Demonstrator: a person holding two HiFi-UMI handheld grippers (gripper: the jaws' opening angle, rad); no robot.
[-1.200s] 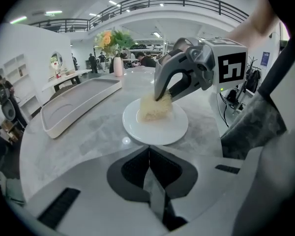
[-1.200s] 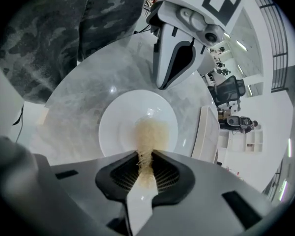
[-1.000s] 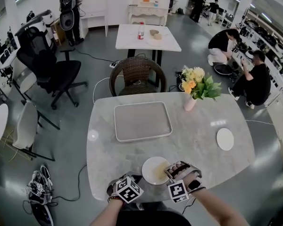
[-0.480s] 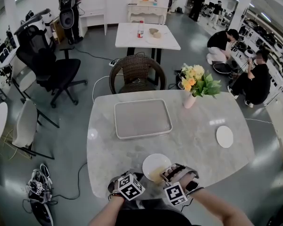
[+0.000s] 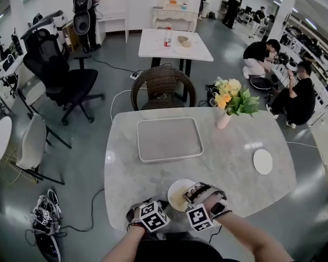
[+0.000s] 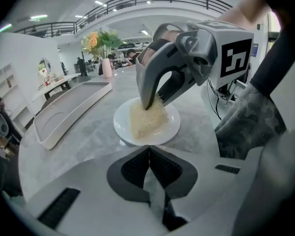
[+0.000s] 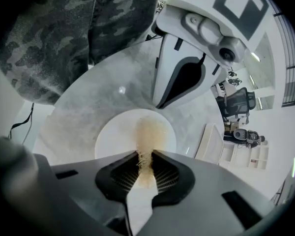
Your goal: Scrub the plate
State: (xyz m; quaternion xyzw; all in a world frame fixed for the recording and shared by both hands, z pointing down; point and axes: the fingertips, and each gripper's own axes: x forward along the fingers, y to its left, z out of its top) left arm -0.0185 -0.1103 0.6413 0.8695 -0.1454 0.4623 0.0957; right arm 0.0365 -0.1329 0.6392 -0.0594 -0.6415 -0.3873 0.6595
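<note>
Head view had the plate [image 5: 177,194] flat on the bench [image 5: 235,168], at the near edge right in front of me and well short of the tray [image 5: 169,139] in the middle. Both claws sat low over that spot, marker cubes facing up.

Right claw [image 7: 145,157]: clenched on a tan fibrous scrub pad [image 7: 148,132]. Right gripper view showed the fibres pinched between the ribbed jaw faces. The rest of the pad stuck out ahead and lay on the middle of the plate. Left gripper view agreed: the pad was spread on the plate surface, with the right claw angled down onto it from above.

Left claw [image 6: 148,151]: jaws closed tip to tip, nothing between them. It pointed at the plate from the near-left side, tips just beside the rim. I couldn't tell whether they touched the rim or the bench.

Plate was white and shallow, sitting level. The centre looked yellowish, but I couldn't separate a smear from the pad's own colour.

Rest of the bench:
- a vase of flowers [image 5: 228,105] stood at the far right
- a second small plate [image 5: 262,161] lay near the right edge, well apart from mine

A wicker chair [image 5: 163,86] stood at the far side of the bench.
</note>
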